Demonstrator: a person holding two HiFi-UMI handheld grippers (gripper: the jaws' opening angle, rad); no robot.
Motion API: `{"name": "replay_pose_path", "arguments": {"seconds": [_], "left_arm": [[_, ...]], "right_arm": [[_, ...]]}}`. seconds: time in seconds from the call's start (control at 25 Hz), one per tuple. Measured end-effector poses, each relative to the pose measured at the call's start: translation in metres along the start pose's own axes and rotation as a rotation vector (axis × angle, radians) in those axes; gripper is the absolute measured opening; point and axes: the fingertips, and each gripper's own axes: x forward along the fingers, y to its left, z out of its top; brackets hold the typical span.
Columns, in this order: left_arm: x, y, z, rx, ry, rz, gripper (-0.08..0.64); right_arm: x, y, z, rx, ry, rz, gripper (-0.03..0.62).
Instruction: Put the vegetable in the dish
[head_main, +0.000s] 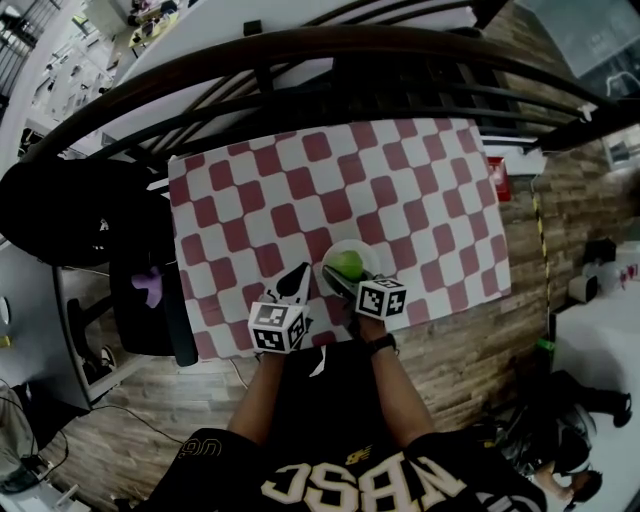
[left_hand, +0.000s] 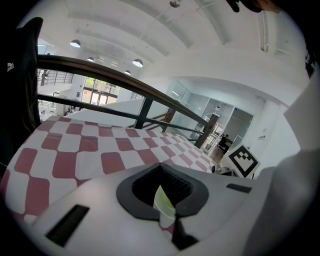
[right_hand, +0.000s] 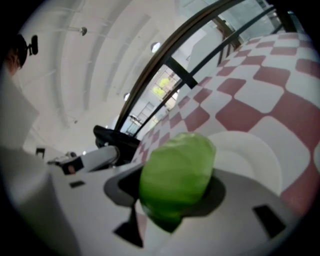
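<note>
table: a table (head_main: 300, 180) under a red-and-white chequered cloth, seen from above; a dark curved railing (head_main: 300, 45) ran past its far edge.
dish: a round white dish (head_main: 370, 252) sat close to the table's near edge, about midway along it.
vegetable: a green leafy vegetable (head_main: 347, 264) was within the dish's outline, toward its near-left side; whether it rested on the dish or was just above it could not be told.
right gripper: the right gripper (head_main: 338, 278) reached over the near rim of the dish, with its marker cube on the person's side.
right fingers: clamped on the vegetable; in the right gripper view the green lump filled the gap between the two jaws, with the white dish behind and below it.
left gripper: the left gripper (head_main: 296, 276) was over the cloth just left of the dish, by the same near edge and apart from the dish.
left fingers: together but for a narrow slit, with nothing gripped; a sliver of pale green and white showed through the slit.
arms: the person's forearms came in over the near edge, one behind each gripper.
</note>
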Motion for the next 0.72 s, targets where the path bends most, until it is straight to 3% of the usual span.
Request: {"name": "replay_pose_path", "arguments": {"seconds": [0.4,0.72], "left_arm": [[0.002,-0.016,-0.011,0.008,0.026,-0.014,0.020],[0.000,-0.028,-0.012,0.031,0.029,-0.013,0.020]], "right_arm": [[-0.025,-0.032,-0.007,-0.099,0.125,-0.240,0.335],[-0.045,-0.050,-0.004,-0.113,0.149,-0.325,0.385]]}}
